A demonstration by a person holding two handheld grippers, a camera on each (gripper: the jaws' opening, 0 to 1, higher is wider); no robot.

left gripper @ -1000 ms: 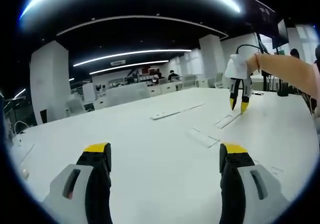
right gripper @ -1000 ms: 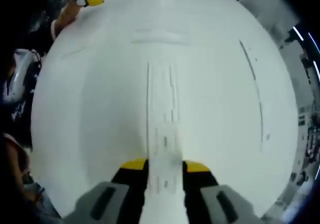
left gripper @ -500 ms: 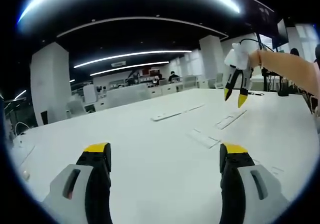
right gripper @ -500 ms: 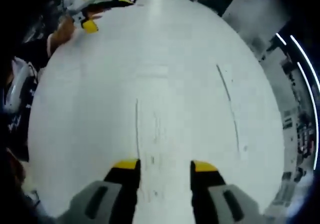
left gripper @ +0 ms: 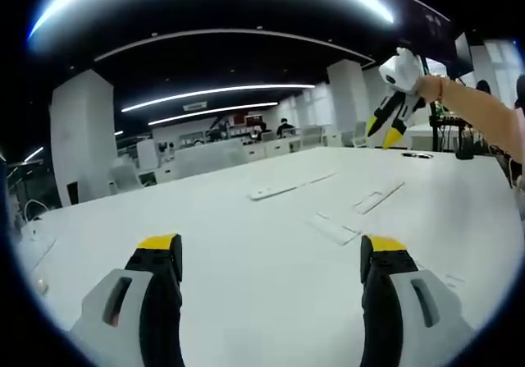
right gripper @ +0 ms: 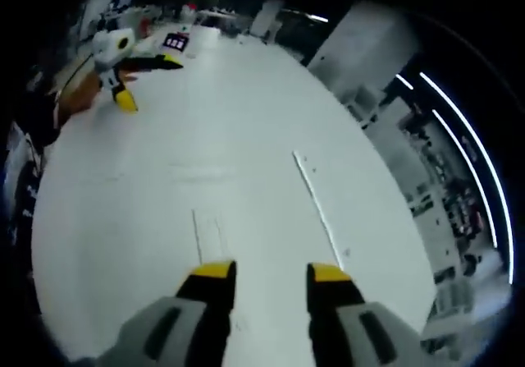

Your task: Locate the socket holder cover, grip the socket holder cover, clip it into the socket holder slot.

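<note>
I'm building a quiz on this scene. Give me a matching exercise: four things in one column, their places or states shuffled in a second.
Things:
1. left gripper
2. right gripper
3. long white strip
4. ceiling light bars

States:
a. lying flat on the table
b. glowing overhead
c. high above the table's far side, on a person's arm
d. low over the near table, jaws wide apart and empty

Pairs: 1-d, 2-c, 3-a, 4-b
</note>
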